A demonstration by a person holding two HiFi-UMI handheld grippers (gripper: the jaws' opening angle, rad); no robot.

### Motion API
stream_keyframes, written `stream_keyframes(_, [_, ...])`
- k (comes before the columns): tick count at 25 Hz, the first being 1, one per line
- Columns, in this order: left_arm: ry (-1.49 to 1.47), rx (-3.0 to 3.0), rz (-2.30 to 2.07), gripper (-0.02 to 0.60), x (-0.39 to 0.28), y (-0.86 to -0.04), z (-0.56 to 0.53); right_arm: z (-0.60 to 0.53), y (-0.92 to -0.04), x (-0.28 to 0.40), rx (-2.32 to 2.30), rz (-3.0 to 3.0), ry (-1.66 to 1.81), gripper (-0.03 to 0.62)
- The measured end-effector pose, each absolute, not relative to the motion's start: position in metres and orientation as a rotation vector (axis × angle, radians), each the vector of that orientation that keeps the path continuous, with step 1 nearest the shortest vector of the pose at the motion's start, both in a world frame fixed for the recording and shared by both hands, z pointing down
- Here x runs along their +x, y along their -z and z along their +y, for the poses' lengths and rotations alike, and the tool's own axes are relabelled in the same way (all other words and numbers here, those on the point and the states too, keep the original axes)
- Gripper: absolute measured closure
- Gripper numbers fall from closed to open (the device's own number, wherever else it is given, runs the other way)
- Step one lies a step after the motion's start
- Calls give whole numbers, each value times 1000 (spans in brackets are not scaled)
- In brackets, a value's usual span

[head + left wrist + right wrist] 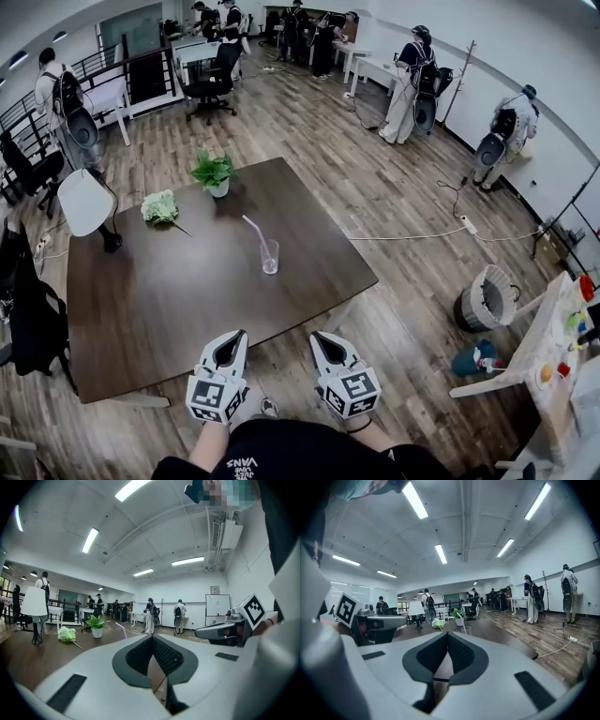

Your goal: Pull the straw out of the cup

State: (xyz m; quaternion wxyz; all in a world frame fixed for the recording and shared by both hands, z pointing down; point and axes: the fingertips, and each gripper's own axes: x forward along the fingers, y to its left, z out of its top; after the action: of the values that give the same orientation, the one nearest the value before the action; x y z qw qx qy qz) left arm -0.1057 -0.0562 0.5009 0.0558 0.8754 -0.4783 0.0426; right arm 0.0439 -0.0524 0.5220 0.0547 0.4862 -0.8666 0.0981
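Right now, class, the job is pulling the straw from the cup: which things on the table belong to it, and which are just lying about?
Job: clear plastic cup; bent purple straw standing in it.
Lying about: green potted plant in a white pot; pale green flower bunch; white-shaded lamp.

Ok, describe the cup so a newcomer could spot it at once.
Find the big dark wooden table. The cup stands toward its right side in the head view, apart from the potted plant and the white flowers. It is the only clear thing there, with a pale purple straw leaning out.
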Motion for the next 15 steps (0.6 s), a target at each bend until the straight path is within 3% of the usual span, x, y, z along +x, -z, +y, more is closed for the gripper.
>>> stream_keyframes(15, [-122, 2691, -1353, 571, -121, -510, -121, -111, -526, 26, 1546, -2580, -302, 577])
